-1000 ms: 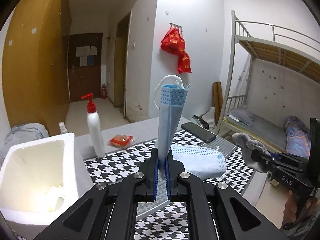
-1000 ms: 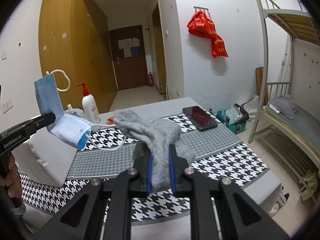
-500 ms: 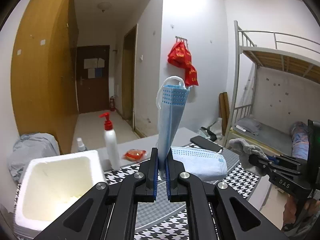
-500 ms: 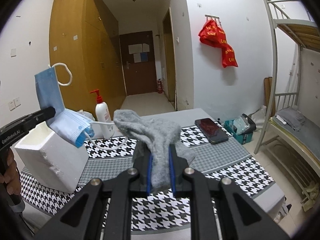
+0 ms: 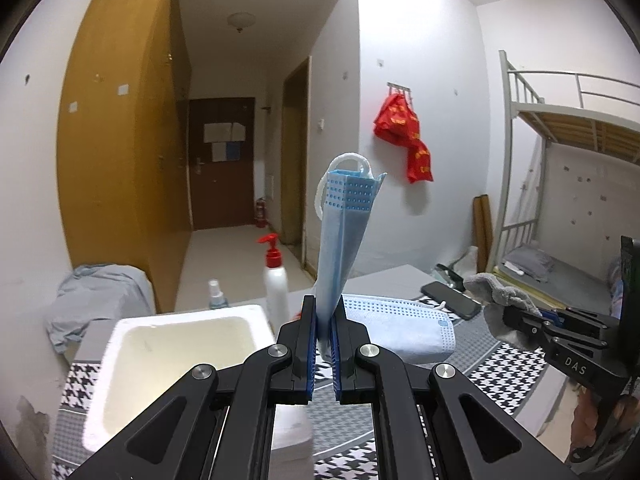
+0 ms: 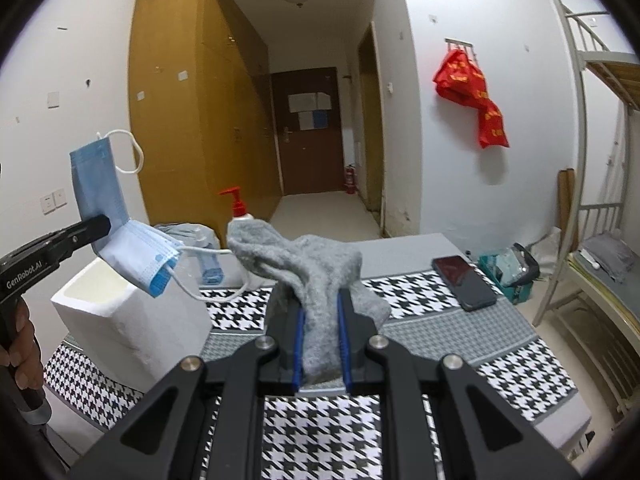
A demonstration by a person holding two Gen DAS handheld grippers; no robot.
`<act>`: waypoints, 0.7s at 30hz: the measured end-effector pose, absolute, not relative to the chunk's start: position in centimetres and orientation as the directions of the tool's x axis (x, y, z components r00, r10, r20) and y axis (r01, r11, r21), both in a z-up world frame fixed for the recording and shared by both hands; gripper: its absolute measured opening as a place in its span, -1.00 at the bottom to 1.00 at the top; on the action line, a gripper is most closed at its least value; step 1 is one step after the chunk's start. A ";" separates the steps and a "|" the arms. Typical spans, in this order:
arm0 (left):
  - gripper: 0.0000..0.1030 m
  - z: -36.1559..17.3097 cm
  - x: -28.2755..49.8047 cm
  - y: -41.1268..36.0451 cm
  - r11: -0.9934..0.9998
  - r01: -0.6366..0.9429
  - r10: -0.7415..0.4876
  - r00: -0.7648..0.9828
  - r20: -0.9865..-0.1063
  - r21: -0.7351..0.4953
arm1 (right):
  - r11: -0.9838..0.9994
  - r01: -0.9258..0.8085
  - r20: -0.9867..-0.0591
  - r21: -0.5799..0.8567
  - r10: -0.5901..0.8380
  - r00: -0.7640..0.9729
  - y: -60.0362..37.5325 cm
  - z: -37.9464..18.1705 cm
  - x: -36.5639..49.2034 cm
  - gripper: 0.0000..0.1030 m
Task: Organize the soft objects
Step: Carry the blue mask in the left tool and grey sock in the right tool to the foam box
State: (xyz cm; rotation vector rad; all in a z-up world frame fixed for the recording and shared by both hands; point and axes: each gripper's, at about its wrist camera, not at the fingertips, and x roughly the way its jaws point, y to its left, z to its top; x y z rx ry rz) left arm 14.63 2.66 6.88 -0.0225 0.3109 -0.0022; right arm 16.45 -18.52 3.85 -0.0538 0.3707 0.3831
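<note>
Left gripper (image 5: 325, 344) clamped on blue face mask (image 5: 344, 240), frame centre, above foam box (image 5: 120, 328). Right gripper (image 6: 320, 344) pinches grey sock (image 6: 308, 264). Both light, floppy; grip mid-fold.

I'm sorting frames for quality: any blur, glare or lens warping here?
Left wrist view: sharp, strong fisheye bending the bunk frame, black vignette corners, foam box interior brightly lit. Right wrist view: sharp too, curved wardrobe, soft shadow under the red bags.
</note>
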 end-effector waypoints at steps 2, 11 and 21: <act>-0.87 7.0 14.3 3.1 1.000 -0.021 0.015 0.953 -0.303 -0.018 | 0.918 -0.396 -0.359 0.019 0.376 0.854 -17.9 4.0 16.6 -0.65; -0.87 7.6 13.0 5.5 0.993 -0.117 0.109 0.950 -0.291 -0.011 | 0.874 -0.486 -0.364 0.001 0.453 0.814 -15.0 3.9 17.0 -0.65; -0.87 7.8 12.0 7.6 0.982 -0.191 0.183 0.938 -0.296 0.002 | 0.827 -0.562 -0.371 -0.002 0.522 0.768 -11.5 4.0 17.1 -0.65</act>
